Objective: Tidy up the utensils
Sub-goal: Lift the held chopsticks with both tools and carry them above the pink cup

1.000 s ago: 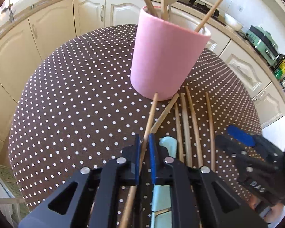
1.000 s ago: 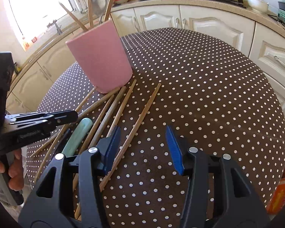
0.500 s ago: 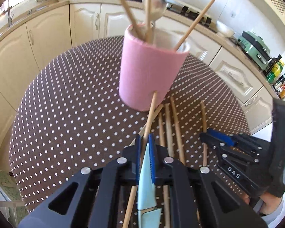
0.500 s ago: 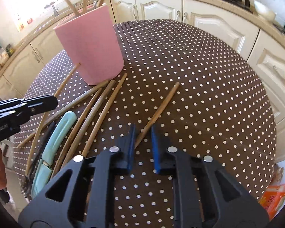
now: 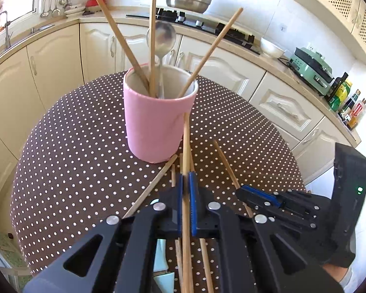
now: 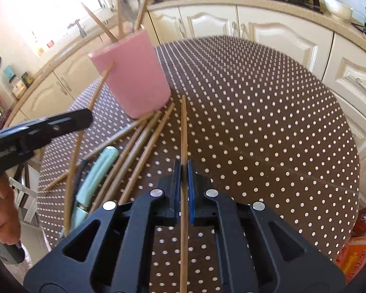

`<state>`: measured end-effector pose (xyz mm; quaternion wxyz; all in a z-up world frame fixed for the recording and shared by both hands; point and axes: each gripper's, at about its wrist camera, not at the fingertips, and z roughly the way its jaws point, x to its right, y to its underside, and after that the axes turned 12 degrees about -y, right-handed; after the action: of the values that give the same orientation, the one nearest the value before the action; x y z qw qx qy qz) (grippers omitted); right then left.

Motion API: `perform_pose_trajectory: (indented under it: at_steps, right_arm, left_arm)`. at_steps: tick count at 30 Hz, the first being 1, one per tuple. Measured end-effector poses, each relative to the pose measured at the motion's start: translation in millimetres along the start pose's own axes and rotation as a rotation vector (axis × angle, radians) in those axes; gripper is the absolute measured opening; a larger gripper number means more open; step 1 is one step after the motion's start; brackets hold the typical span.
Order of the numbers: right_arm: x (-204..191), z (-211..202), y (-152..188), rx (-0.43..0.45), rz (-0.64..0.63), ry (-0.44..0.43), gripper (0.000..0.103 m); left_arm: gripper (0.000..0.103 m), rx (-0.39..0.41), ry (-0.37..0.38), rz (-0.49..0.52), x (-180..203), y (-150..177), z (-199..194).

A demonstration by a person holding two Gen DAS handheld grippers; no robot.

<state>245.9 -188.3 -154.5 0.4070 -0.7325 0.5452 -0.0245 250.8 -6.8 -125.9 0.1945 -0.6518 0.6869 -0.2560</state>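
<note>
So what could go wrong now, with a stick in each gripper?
The pink cup already holds three sticks and a metal spoon leaning across its mouth, so a new stick might snag on them. The left gripper and right gripper each pinch one chopstick and sit close together, so they might bump. A long stick could also nudge the cup and tip it.

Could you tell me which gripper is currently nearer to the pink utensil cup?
Left. The left gripper, shut on a chopstick, sits just in front of the pink cup. The right gripper, shut on another chopstick, is farther back and to the cup's right.
</note>
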Motion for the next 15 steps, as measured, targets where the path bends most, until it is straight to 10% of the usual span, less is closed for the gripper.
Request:
perform_pose_trajectory:
  at_steps: [15]
  right_arm:
    - [-46.8, -65.3, -10.0, 0.172, -0.077, -0.109, 0.006]
  left_arm:
    - [0.005, 0.166, 0.053, -0.021, 8.1, 1.0, -39.3]
